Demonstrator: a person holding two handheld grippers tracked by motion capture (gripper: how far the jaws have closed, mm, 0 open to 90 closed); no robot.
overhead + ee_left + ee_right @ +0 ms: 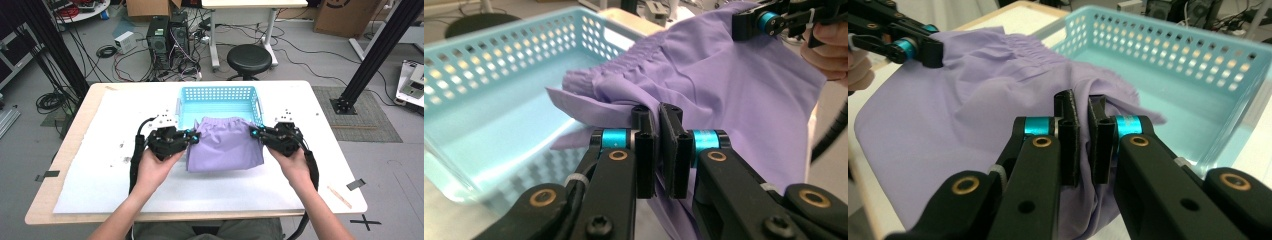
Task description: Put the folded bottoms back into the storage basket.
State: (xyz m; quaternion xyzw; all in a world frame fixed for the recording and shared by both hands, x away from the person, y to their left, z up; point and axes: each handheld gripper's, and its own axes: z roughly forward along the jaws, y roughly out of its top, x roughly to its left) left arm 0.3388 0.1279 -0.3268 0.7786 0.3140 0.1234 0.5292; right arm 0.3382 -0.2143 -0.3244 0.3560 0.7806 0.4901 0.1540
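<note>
We held the purple shorts [225, 145] stretched at the basket's [218, 93] near rim, left tongs [191, 137] and right tongs [256, 133] clamped on opposite edges; next, we judged, carry them over and lower them in.

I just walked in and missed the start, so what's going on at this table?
A person holds a purple garment stretched between two handheld grippers. The left gripper and the right gripper are each shut on an upper side edge, near the gathered waistband. The cloth hangs at the near rim of a light blue basket, its upper edge over the rim, not yet laid inside.
</note>
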